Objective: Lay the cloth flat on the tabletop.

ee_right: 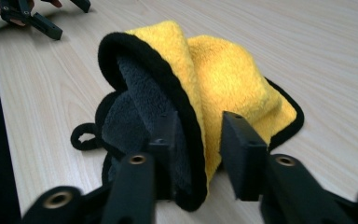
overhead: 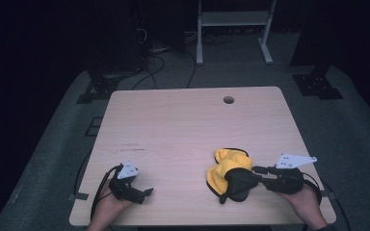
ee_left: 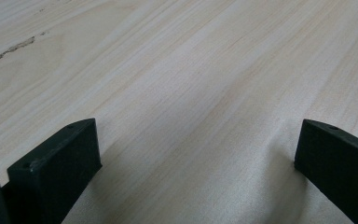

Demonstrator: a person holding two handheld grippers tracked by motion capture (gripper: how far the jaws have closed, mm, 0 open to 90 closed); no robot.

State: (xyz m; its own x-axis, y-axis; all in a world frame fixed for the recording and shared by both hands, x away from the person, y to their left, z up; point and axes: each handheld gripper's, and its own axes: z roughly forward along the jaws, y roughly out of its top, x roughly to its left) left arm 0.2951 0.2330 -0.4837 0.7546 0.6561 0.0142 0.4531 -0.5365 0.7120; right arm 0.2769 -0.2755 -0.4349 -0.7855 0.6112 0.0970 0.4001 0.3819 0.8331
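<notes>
A cloth (overhead: 229, 166), yellow on one side and dark grey on the other with a black hem, lies bunched on the wooden table (overhead: 183, 120) near its front right. My right gripper (overhead: 250, 177) comes at it from the right. In the right gripper view the cloth (ee_right: 228, 79) has one folded edge raised, and my right gripper (ee_right: 198, 126) is shut on that edge, one jaw on the grey side and one on the yellow. My left gripper (overhead: 142, 192) rests at the front left, far from the cloth. Its jaws (ee_left: 198, 135) stand wide open over bare wood.
A round cable hole (overhead: 229, 100) sits near the table's far edge. Beyond the table are a white frame (overhead: 233, 29), dark stand feet (overhead: 318, 84) and cables (overhead: 154, 62) on the grey floor. A faint scuff mark (overhead: 132, 144) lies left of centre.
</notes>
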